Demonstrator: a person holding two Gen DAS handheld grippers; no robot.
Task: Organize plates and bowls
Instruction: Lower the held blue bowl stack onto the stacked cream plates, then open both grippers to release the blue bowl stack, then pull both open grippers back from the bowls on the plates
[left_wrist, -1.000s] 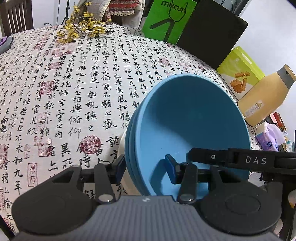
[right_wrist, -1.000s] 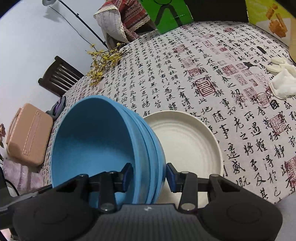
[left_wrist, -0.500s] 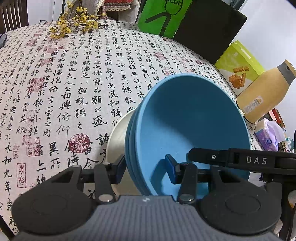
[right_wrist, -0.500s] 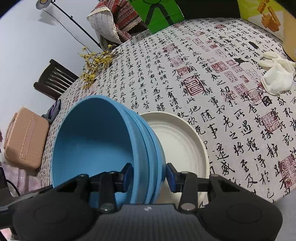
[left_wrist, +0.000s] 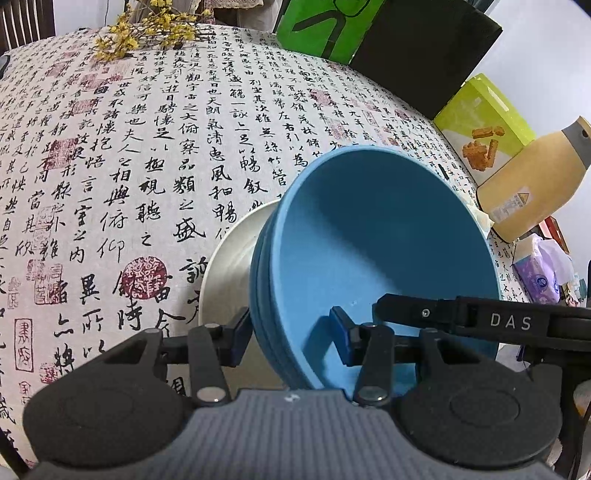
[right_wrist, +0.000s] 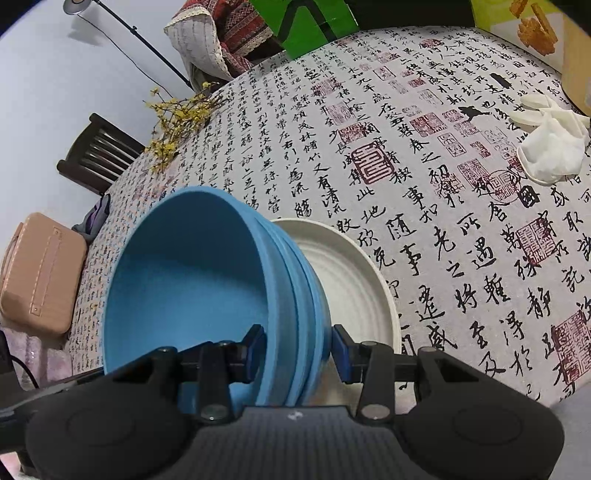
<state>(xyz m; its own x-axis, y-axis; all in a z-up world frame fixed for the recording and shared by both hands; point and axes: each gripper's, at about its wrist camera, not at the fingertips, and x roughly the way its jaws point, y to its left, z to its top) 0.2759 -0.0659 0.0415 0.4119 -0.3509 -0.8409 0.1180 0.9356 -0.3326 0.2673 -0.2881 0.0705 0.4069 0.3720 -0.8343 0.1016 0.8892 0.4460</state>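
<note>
A stack of nested blue bowls (left_wrist: 376, 251) is held tilted between both grippers, above a cream plate (left_wrist: 229, 266) on the calligraphy tablecloth. My left gripper (left_wrist: 291, 336) is shut on the stack's rim, one pad outside and one inside. My right gripper (right_wrist: 297, 349) is shut on the opposite rim of the blue bowls (right_wrist: 192, 280), and its arm shows in the left wrist view (left_wrist: 480, 321). The cream plate (right_wrist: 351, 280) lies just behind and right of the stack in the right wrist view.
Yellow dried flowers (left_wrist: 147, 33) lie at the table's far side. A green bag (left_wrist: 325, 26), a black board (left_wrist: 424, 55), a snack box (left_wrist: 484, 136) and a tan bottle (left_wrist: 532, 188) stand at the right. White gloves (right_wrist: 546, 144) lie on the cloth. A chair (right_wrist: 99, 155) and a tan case (right_wrist: 40, 269) are off the table.
Both grippers have carried the bowl stack further back from the table. More of the cream plate shows beside the stack than before. Both grips are unchanged.
</note>
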